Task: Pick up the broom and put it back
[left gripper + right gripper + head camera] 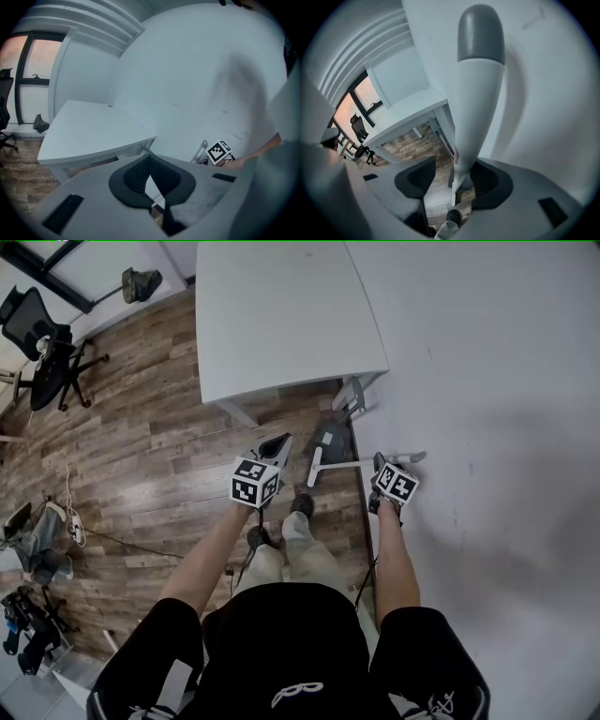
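The broom stands on the wood floor with its grey head (pixel 330 440) by the table leg. Its white handle (pixel 347 463) runs right, up to the wall. My right gripper (pixel 381 463) is around the handle's upper end. In the right gripper view the white handle (pixel 478 108) with its grey tip (pixel 481 33) passes between the jaws of the right gripper (pixel 457 163). It lies close by the right pad (pixel 490 180), with a gap to the left pad, so the jaws stand open. My left gripper (pixel 280 442) (pixel 150 157) hangs shut and empty left of the broom.
A white table (pixel 281 315) stands ahead, and the white wall (pixel 487 381) fills the right side. A black office chair (pixel 42 343) and cables with a power strip (pixel 73 526) lie on the floor far left. The person's shoes (pixel 302 505) are just behind the broom.
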`<action>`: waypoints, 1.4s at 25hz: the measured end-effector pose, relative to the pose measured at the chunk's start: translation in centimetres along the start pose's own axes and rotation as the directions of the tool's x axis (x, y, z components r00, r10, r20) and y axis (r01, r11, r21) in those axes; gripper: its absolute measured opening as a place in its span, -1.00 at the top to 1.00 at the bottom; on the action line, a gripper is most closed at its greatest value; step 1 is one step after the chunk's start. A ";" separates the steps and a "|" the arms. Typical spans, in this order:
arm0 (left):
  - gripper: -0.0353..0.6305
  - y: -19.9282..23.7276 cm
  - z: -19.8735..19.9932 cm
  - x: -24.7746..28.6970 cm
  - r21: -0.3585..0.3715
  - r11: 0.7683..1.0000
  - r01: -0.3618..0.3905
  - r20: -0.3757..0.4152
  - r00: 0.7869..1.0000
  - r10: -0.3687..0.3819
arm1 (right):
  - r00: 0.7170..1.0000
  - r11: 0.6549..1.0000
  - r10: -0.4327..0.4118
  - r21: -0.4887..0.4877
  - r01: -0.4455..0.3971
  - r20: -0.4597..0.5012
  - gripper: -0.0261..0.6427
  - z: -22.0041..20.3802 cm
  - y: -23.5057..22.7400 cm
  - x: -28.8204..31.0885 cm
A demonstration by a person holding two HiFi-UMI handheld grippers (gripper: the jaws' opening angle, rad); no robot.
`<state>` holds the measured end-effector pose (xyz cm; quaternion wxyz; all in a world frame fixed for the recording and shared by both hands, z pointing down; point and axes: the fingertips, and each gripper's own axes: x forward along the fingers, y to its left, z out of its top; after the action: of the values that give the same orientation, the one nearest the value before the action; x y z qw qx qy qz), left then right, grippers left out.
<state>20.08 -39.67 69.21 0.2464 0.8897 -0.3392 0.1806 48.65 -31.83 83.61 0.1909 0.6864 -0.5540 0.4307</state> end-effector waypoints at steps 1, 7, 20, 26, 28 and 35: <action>0.84 -0.3 0.0 0.1 0.001 1.000 0.006 -0.001 1.000 -0.006 | 1.000 1.000 -0.004 0.013 0.004 0.001 0.25 -0.3 -0.4 -0.2; 0.84 -1.8 0.1 0.7 0.026 0.999 0.038 -0.012 0.999 -0.038 | 1.000 0.997 -0.012 0.078 0.011 0.011 0.25 -1.2 -2.2 -1.0; 0.84 -4.9 -0.8 -0.3 0.060 0.995 0.079 -0.028 0.997 -0.077 | 0.998 0.999 -0.003 0.054 0.000 0.061 0.26 -3.0 -2.2 -5.1; 0.84 -6.2 -1.7 -5.1 0.076 0.993 0.088 -0.010 0.996 -0.088 | 0.995 1.000 0.020 -0.027 -0.017 0.103 0.27 -4.7 0.4 -9.9; 0.84 -6.3 -2.3 -7.2 0.078 0.994 0.082 -0.002 0.997 -0.082 | 0.992 0.998 0.028 -0.051 -0.021 0.123 0.35 -5.4 1.2 -11.7; 0.84 -5.1 -3.8 -16.1 0.069 0.997 0.026 0.059 0.998 -0.030 | 0.967 0.988 0.096 -0.137 -0.065 0.235 0.77 -6.4 7.0 -18.3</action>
<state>11.65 -25.93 62.79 0.2083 0.9073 -0.3275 0.1617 39.49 -18.43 70.97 0.1482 0.6968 -0.6272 0.3150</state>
